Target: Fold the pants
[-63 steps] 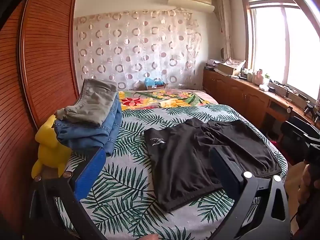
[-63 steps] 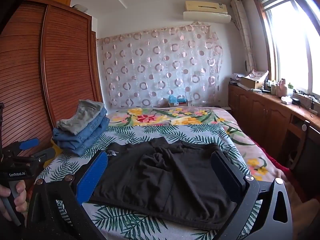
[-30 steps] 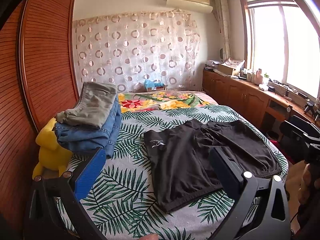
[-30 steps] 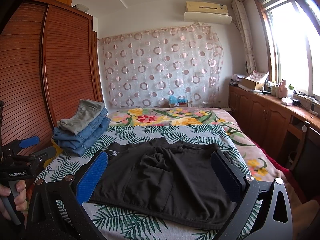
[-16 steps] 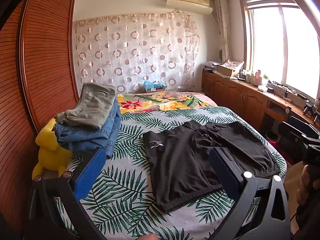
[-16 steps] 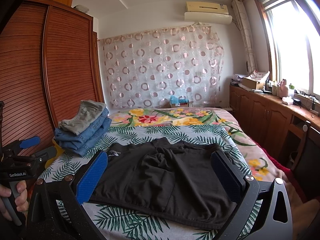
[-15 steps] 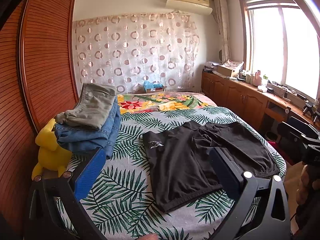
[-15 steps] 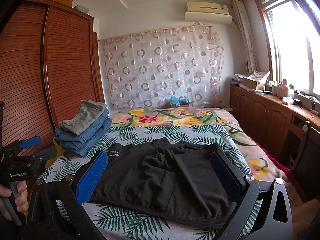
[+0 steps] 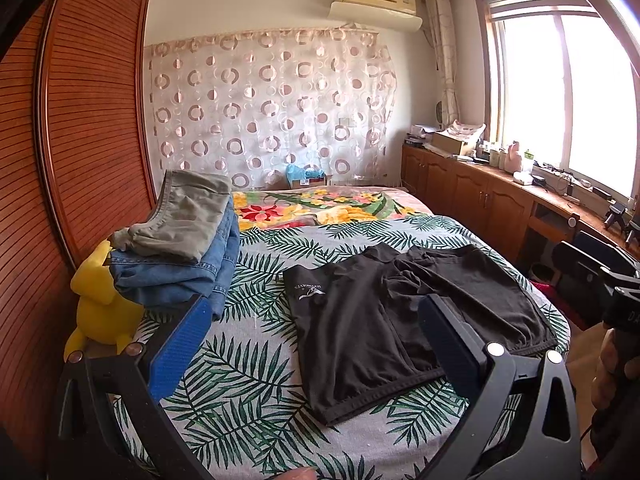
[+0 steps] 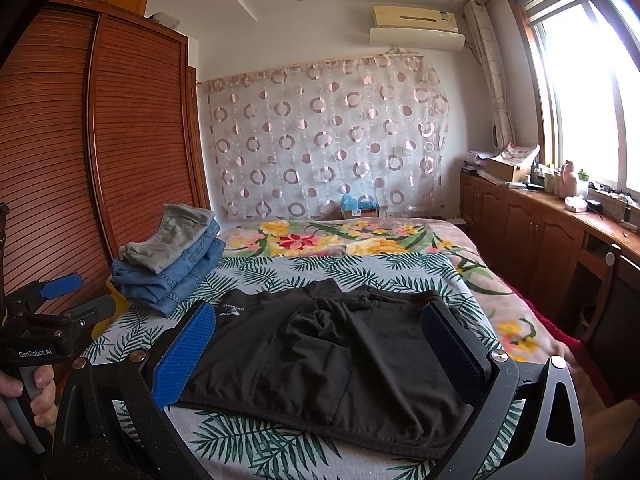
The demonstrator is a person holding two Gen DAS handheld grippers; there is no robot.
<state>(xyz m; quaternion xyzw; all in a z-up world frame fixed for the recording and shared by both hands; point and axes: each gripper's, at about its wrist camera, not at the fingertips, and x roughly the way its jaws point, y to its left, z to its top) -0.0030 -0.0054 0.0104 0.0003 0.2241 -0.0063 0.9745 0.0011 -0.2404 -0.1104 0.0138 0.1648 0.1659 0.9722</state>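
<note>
Black shorts [image 9: 404, 312] lie spread flat on the palm-leaf bedspread [image 9: 248, 392], waistband toward me; a white logo shows on the left leg. They also show in the right wrist view [image 10: 332, 364]. My left gripper [image 9: 316, 336] is open and empty, held above the bed's near left corner, short of the shorts. My right gripper [image 10: 320, 344] is open and empty, held above the near edge with the shorts between its blue pads. The left gripper also appears at the left edge of the right wrist view [image 10: 60, 300].
A stack of folded jeans and grey pants [image 9: 180, 252] sits at the bed's left side, next to a yellow plush toy [image 9: 100, 304]. A wooden wardrobe [image 9: 80, 140] stands on the left. Wooden cabinets [image 9: 500, 204] run under the window on the right.
Both grippers have tilted very slightly; the view has shifted a little. The shorts have not moved and both grippers stay open.
</note>
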